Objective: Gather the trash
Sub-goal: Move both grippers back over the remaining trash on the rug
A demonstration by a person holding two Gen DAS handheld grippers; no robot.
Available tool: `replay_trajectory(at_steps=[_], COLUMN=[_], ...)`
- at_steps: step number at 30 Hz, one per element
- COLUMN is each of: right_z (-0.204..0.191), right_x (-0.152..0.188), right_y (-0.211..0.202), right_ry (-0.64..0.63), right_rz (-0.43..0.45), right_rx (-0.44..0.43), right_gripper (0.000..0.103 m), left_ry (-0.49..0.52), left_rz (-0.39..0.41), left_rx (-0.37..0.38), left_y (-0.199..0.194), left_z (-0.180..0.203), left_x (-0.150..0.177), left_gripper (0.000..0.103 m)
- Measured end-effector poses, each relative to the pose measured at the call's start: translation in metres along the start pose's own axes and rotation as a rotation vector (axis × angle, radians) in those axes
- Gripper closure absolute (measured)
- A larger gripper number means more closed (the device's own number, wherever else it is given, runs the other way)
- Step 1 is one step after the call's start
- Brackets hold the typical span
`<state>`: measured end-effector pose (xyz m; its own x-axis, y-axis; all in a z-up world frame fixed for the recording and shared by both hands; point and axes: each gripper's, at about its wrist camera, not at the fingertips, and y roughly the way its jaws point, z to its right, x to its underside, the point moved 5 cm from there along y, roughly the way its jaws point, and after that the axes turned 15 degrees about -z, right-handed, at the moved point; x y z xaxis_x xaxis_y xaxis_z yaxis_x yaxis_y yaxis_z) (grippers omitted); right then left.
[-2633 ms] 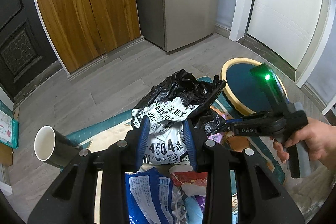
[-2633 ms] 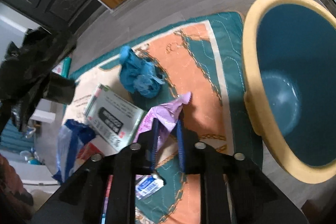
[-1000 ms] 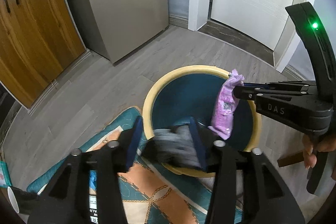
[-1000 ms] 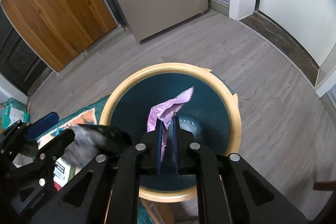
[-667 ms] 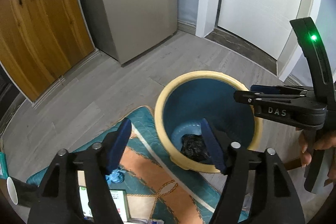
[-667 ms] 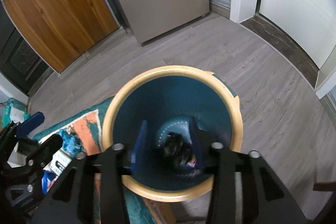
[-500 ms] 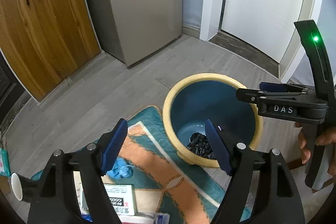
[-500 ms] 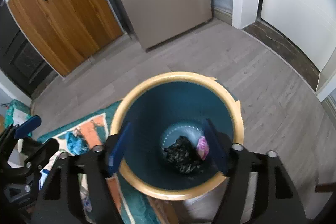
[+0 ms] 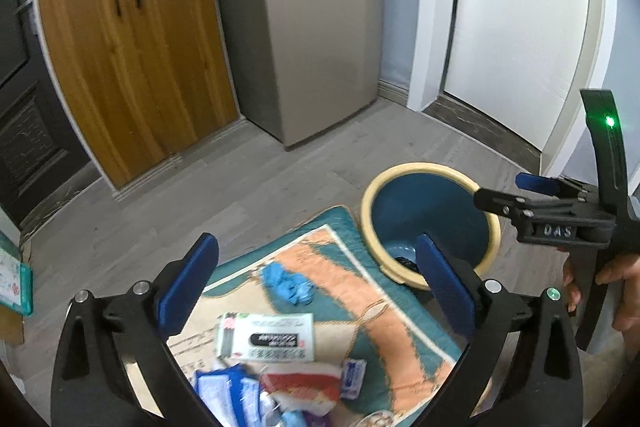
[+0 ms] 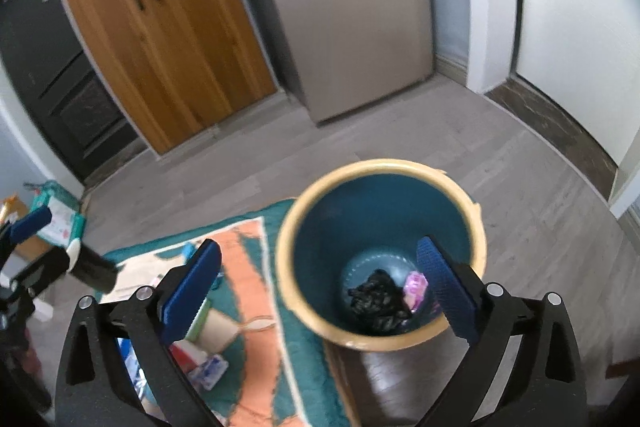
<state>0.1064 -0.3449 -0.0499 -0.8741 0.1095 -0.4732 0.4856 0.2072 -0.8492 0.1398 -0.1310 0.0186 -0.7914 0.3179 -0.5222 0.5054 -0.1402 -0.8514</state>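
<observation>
A blue bin with a cream rim (image 10: 384, 167) stands on the floor, also seen as the bin (image 9: 430, 171) at the rug's right end. At its bottom lie a crumpled black bag (image 10: 378, 301) and a pink wrapper (image 10: 416, 287). My right gripper (image 10: 318, 287) hangs above the bin, jaws opening wide, nothing between them. My left gripper (image 9: 316, 279) is over the rug, jaws also opening and empty. Under it lie a blue crumpled wad (image 9: 286, 285), a white box (image 9: 266, 337), a blue packet (image 9: 224, 391) and a red-white packet (image 9: 300, 387).
The trash lies on a teal and orange rug (image 9: 360, 291) on grey wood flooring. A black paper cup (image 10: 92, 269) lies at the rug's left. A wooden cabinet (image 9: 132, 67), a fridge (image 9: 320, 27) and a white door (image 9: 516, 27) line the back. A hand (image 9: 624, 291) holds the right gripper (image 9: 504, 189).
Both grippers let go over the bin: the black bag and pink wrapper dropped to its bottom. Both jaws spread wide, and both hands rose and drew back, bringing the rug into view.
</observation>
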Motion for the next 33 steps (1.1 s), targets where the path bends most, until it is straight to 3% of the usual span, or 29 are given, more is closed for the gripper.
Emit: replay_trajectory(at_steps=[9, 18, 23, 29, 33], right_z=[-0.051, -0.084, -0.092, -0.111, -0.124], right_x=[0.023, 0.049, 0.065, 0.077, 0.086], right_y=[0.002, 0.003, 0.017, 0.036, 0.054], right_ry=[-0.14, -0.164, -0.077, -0.145, -0.185], right_rz=[-0.018, -0.042, -0.115, -0.168, -0.221], right_rx=[0.029, -0.006, -0.104, -0.053, -0.038], right_gripper=[0.005, 0.005, 0.005, 0.005, 0.005], left_ry=[-0.069, -0.18, -0.251, -0.253, -0.294], left_rz=[0.008, -0.003, -0.052, -0.111, -0.184], left_rx=[-0.05, -0.049, -0.051, -0.072, -0.04], left_y=[-0.029, -0.039, -0.022, -0.005, 0.013], left_z=[-0.048, -0.084, -0.101, -0.119, -0.132], left_x=[0.04, 0.093, 0.128, 0.153, 0.163], left_gripper=[0.006, 0.006, 0.006, 0.006, 0.006])
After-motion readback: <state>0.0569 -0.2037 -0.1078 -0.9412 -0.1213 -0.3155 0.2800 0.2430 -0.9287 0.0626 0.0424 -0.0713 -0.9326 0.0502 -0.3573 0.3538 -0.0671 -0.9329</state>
